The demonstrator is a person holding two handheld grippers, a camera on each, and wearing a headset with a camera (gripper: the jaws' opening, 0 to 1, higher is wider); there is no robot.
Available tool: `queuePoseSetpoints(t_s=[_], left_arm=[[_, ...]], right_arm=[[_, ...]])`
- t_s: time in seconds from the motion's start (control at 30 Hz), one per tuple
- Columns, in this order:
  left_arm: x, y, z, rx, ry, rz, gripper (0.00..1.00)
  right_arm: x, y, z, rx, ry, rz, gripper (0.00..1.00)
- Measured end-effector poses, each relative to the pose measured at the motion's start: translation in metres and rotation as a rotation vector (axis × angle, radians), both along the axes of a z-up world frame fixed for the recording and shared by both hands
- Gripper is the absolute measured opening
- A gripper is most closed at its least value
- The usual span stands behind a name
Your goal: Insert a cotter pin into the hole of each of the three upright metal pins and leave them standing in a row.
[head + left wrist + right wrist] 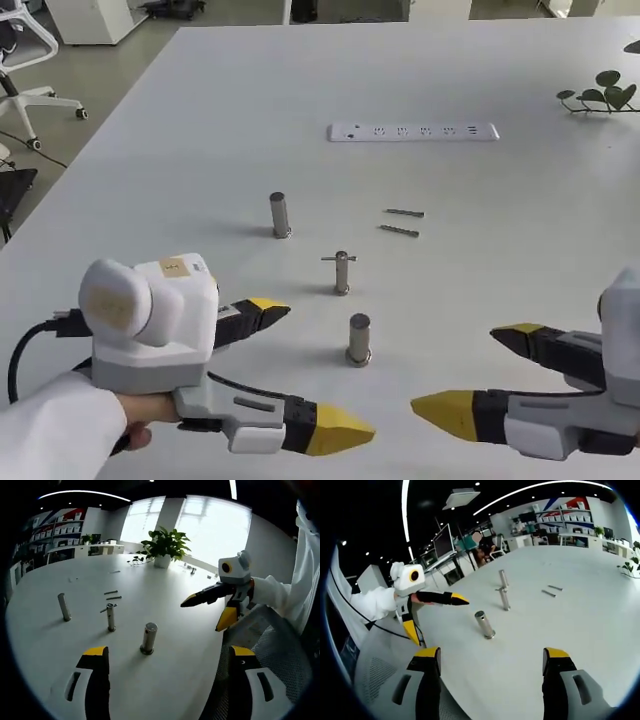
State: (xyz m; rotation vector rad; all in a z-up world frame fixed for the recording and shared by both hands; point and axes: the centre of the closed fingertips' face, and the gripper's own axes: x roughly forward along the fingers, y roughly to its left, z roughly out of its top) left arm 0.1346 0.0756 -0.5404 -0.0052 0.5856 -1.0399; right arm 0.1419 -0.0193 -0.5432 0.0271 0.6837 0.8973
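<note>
**Left tool** (325, 370): the jaws are spread wide, with the yellow tips well apart. They hold nothing and touch nothing. A hand (150, 410) in a white sleeve holds the tool low over the near edge of the tabletop (200, 120).

**Upright metal pins:** three stand on the tabletop in a slanted row, each clear of the next.
- The far pin (279, 215) is at about 11 o'clock from the left tool.
- The middle pin (342, 272) is at 12 o'clock from that tool. A cotter pin (339, 258) sits crosswise through its upper end.
- The near pin (359, 338) is at roughly 1 o'clock from the left tool and 10 o'clock from the right tool. It stands ahead of both sets of tips and apart from them. In each gripper view it stands upright at 12 o'clock, ahead of that tool's open jaws.

**Loose cotter pins** (401, 221): two lie flat side by side at 3 o'clock from the far pin, well clear of both tools.

**Power strip** (413, 131): a white strip lies across the tabletop at 12 o'clock beyond the loose cotter pins.

**Right tool** (455, 370): the jaws are spread wide and empty, in contact with nothing. The tips point toward the left tool across a gap.

**Plant sprig** (598, 97): it lies at the far right of the tabletop, at 1 o'clock from the right tool.
</note>
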Motion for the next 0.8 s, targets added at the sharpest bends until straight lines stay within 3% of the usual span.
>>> queuePoseSetpoints(t_s=[0.17,0.4,0.5,0.57,0.67,0.8], left_arm=[[-0.004,0.002,0.001,-0.011,0.004,0.01,0.99],[-0.008,0.011,-0.003,0.001,0.024,0.041,0.99],[-0.002,0.023,-0.006,-0.009,0.03,0.122,0.99],[-0.003,0.027,-0.008,-0.015,0.05,0.126,0.99],[-0.002,0.034,-0.005,-0.016,0.033,0.15,0.99],[0.001,0.039,0.005,-0.046,0.022,0.181,0.99]], right_arm=[[0.005,0.0,0.008,0.006,-0.014,-0.009,0.81],[0.028,-0.007,0.017,-0.002,-0.035,-0.036,0.78],[0.038,-0.012,0.017,-0.049,-0.056,-0.035,0.72],[0.045,-0.015,0.018,-0.078,-0.07,-0.024,0.7],[0.052,-0.016,0.02,-0.095,-0.064,-0.008,0.72],[0.066,-0.015,0.028,-0.135,-0.092,0.024,0.73]])
